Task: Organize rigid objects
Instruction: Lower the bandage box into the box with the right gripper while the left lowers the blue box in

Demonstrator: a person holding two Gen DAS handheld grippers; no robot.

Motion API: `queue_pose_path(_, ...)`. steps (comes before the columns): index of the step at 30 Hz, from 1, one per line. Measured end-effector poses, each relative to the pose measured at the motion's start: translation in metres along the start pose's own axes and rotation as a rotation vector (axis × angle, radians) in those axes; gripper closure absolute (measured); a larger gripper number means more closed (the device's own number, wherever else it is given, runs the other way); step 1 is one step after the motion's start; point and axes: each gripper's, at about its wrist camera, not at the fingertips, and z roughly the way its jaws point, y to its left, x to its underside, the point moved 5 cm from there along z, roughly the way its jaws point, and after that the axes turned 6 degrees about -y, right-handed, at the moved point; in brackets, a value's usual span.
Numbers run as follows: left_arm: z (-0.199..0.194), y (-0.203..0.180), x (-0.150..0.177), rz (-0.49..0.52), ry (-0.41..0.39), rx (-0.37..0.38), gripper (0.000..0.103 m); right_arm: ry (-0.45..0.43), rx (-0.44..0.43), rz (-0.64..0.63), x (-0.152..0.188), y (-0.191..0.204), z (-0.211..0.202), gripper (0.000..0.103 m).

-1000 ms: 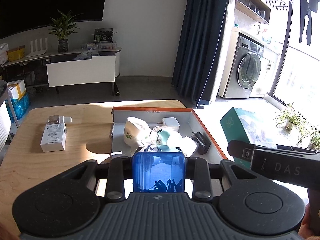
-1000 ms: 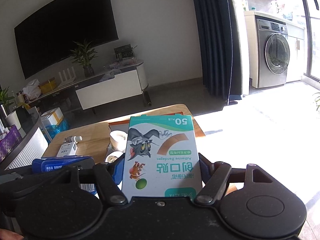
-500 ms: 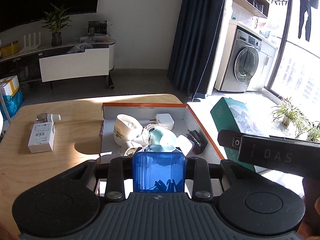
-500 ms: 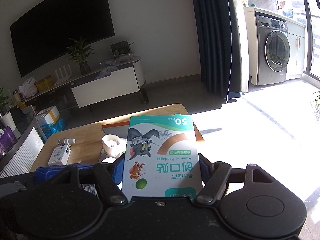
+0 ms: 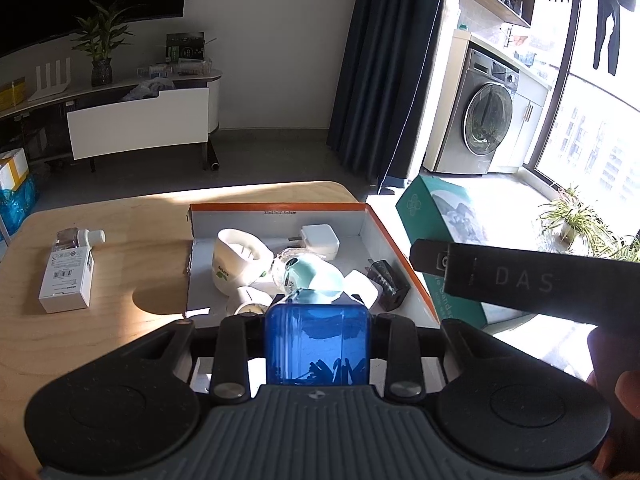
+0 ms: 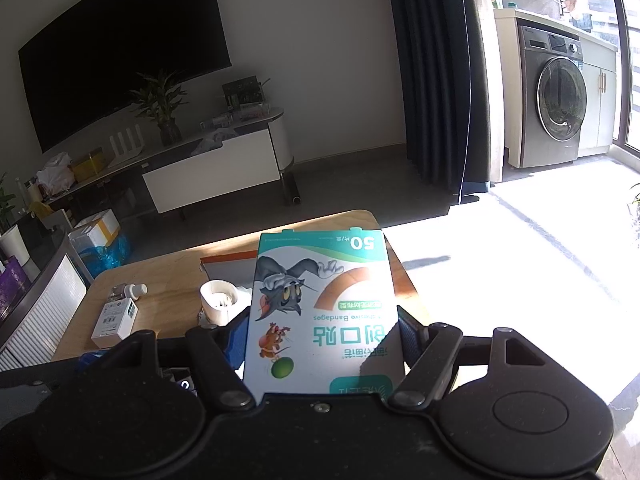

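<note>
both tongs are clamped: left gripper [image 5: 316, 344] on a blue box [image 5: 316, 346], right gripper [image 6: 324, 344] on a bandage box [image 6: 320, 312]. we lower each flat into the cardboard tray [image 5: 280, 210] just below.

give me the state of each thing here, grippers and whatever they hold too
left gripper: shut on the blue box
blue box: held, above the tray's near edge
right gripper: shut on the bandage box
bandage box: held, print upside down
tray: open, holding several items
white cup: tipped in the tray
white charger: lying in the tray
white carton: flat on the table
</note>
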Motion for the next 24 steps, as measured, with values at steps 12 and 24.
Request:
queue_pose_path(12,0.015,-0.002,0.001,0.006,0.026,0.017,0.070,0.041,-0.011,0.012,-0.008,-0.007,0.031,0.019)
queue_pose_path(24,0.025,-0.002,0.004,-0.006,0.052,0.039,0.070,0.087,-0.017,-0.019,-0.010,0.000,0.067,0.018)
